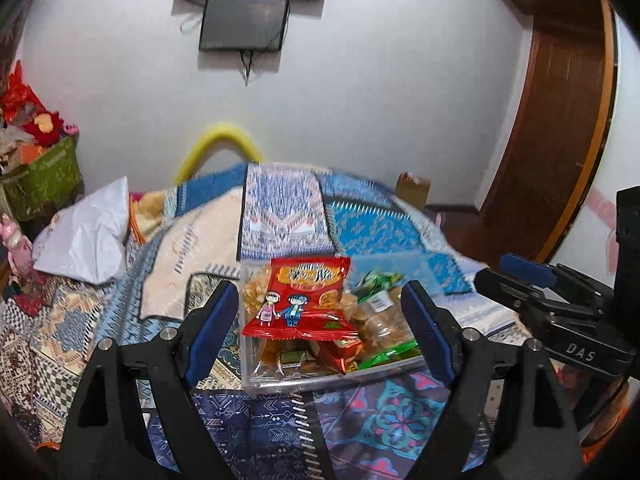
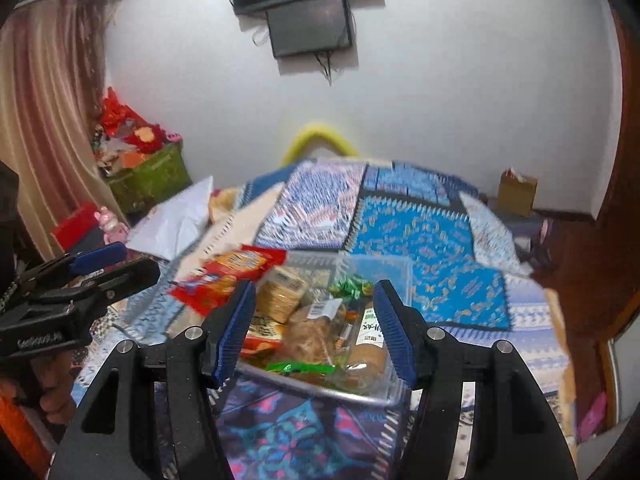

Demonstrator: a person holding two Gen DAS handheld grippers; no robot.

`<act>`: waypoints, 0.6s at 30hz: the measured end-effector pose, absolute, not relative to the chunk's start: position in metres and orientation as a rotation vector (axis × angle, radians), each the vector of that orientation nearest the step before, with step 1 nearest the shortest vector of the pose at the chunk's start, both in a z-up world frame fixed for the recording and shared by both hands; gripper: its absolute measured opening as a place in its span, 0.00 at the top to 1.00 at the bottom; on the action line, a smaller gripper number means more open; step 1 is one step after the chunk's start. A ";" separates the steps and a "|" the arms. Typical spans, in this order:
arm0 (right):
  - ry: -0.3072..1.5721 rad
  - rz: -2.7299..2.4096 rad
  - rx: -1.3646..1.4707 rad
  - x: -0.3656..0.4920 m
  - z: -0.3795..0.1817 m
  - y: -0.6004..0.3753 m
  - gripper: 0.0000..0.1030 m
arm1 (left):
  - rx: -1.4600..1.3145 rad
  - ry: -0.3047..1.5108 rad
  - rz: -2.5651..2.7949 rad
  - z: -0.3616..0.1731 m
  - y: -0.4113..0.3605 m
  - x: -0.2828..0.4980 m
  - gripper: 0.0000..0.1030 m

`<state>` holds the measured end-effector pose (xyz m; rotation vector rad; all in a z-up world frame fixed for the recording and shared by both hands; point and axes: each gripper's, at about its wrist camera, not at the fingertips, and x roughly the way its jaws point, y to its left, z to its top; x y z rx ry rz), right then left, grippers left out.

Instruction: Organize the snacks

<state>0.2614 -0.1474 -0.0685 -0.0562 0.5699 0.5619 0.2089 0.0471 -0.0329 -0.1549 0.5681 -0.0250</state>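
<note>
Snacks fill the clear plastic rectangular box (image 1: pixel 280 380) on the patterned patchwork bedspread (image 1: pixel 100 320). At its left end a red foil biscuit packet with two cartoon children (image 1: pixel 298 300) lies on top, overhanging the rim; green wrappers (image 2: pixel 300 367) sit toward the right. The left gripper (image 1: pixel 320 332) stands wide open and empty; the right gripper (image 2: pixel 316 328) is partly open, holding nothing. Sorting looks nearly done, only that packet perhaps needing tucking in.
</note>
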 end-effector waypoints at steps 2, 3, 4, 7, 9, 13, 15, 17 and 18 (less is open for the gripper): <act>0.530 0.571 -0.050 0.246 -0.056 -0.152 0.44 | -0.142 0.522 -0.020 -0.019 0.044 0.192 0.19; 0.510 0.575 -0.046 0.239 -0.050 -0.155 0.44 | -0.132 0.489 -0.016 -0.011 0.042 0.181 0.19; 0.490 0.578 -0.041 0.230 -0.044 -0.158 0.44 | -0.125 0.465 -0.015 -0.005 0.040 0.172 0.19; 0.423 0.582 -0.026 0.207 -0.029 -0.165 0.32 | -0.117 0.392 -0.015 0.013 0.035 0.144 0.19; 0.376 0.576 -0.025 0.192 -0.022 -0.169 0.22 | -0.112 0.352 -0.027 0.024 0.031 0.125 0.19; 0.316 0.573 -0.025 0.170 -0.012 -0.172 0.14 | -0.088 0.288 -0.017 0.038 0.024 0.098 0.10; 0.286 0.565 -0.026 0.161 -0.009 -0.174 0.07 | -0.087 0.262 -0.012 0.042 0.023 0.087 0.07; 0.263 0.546 -0.026 0.153 -0.009 -0.176 0.02 | -0.090 0.255 -0.017 0.044 0.023 0.081 0.05; 0.255 0.543 -0.021 0.150 -0.009 -0.177 0.02 | -0.093 0.251 -0.016 0.045 0.023 0.077 0.03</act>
